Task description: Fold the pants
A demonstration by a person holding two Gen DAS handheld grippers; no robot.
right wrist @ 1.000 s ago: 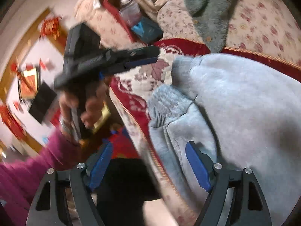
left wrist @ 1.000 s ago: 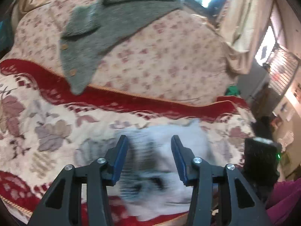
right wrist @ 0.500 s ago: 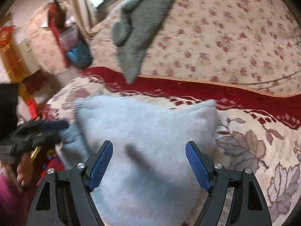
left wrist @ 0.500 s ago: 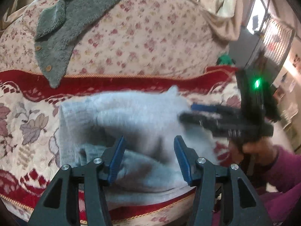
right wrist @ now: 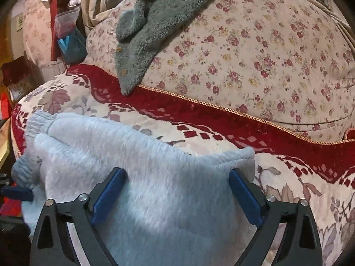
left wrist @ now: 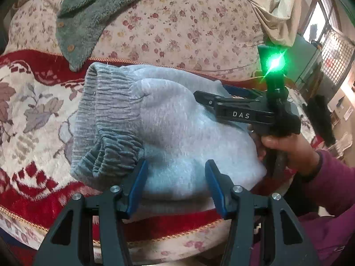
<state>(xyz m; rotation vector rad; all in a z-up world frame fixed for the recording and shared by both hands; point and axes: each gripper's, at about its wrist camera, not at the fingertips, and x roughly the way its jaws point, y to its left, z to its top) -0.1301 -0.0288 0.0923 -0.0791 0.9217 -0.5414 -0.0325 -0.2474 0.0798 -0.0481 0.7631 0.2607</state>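
Lying bunched on the sofa (right wrist: 221,133) seat, the pants (left wrist: 177,133) filled the centre of the left wrist view, with the ribbed waistband (left wrist: 106,133) doubled over at centre left and the pale fleece body spreading toward lower right. The left gripper (left wrist: 175,184) hovered at the bottom centre of that frame with its jaws wide and nothing between them, the near edge of the bundle just beyond the tips. The right gripper (left wrist: 199,95) reached in from the right of the same frame over the far side of the fabric; in its own view the right gripper (right wrist: 177,190) also stood wide, the cloth lying under and between the blue pads (right wrist: 108,195) without being pinched. A grey cardigan (right wrist: 150,22) hung down the sofa back at upper centre, its tip close to the pants but apart from them. The fold looked well along yet loose, more a mound than a flat stack. The likely trouble was that thick fleece would spring open once pressed or released, since neither gripper held a layer. A closing jaw might also catch only the top ply, or the red seat cover (left wrist: 44,199) beneath, and drag the pile askew toward the front edge.
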